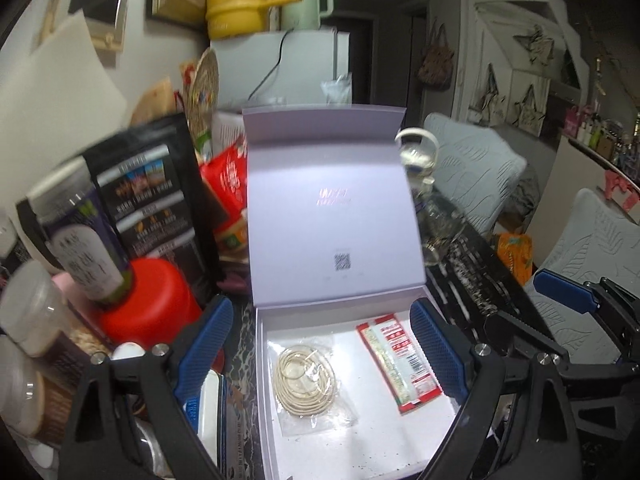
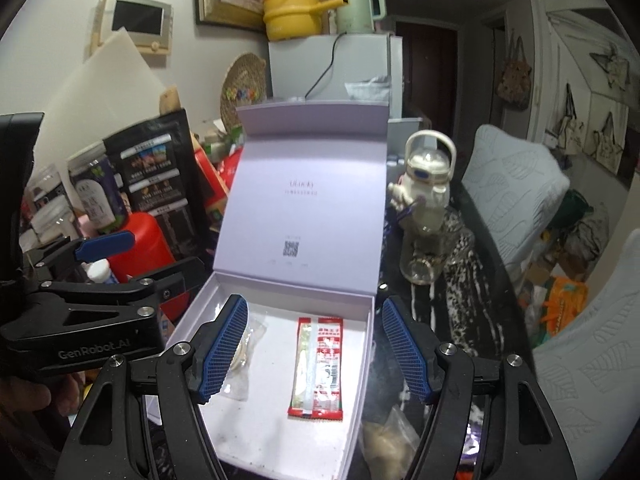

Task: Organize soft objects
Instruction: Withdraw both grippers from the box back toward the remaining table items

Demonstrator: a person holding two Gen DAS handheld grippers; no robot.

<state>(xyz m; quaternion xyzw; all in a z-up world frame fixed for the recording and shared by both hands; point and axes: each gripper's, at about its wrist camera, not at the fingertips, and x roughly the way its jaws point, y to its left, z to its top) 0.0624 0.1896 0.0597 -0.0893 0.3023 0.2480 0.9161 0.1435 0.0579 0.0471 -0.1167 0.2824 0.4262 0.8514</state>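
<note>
My left gripper [image 1: 320, 356] stood with its blue pads spread wide and nothing between them; it hung above the open white box [image 1: 264, 400], pointing down into it at a slant. My right gripper [image 2: 326, 348] was likewise spread, pinching nothing, angled down over the same box [image 2: 192, 312] from its right side. In the right wrist view the left gripper's black body showed off the box's left edge, with part of a hand [image 2: 36, 396] under it.

Inside the box, on its white floor, lay two soft things. A clear plastic bag holding a coil of pale cord [image 1: 306, 380] sat toward the box's left half. A red and white snack packet [image 1: 400, 364] lay toward the box's right half, apart from the bag, its long side running front to back. In the right wrist view the packet [image 2: 318, 368] lay flat near the middle of the floor, while the cord bag [image 2: 246, 356] was half hidden behind my left pad.

The box's lid [image 1: 332, 208] stood upright at the box's far edge, its pale inner face toward me. Just off the box's near right corner a small clear bag with something beige inside [image 2: 386, 446] rested on the dark patterned table [image 2: 460, 280]. Left of the box stood a red container [image 1: 148, 304]; right of the lid stood a white handled bottle [image 2: 428, 172].
</note>
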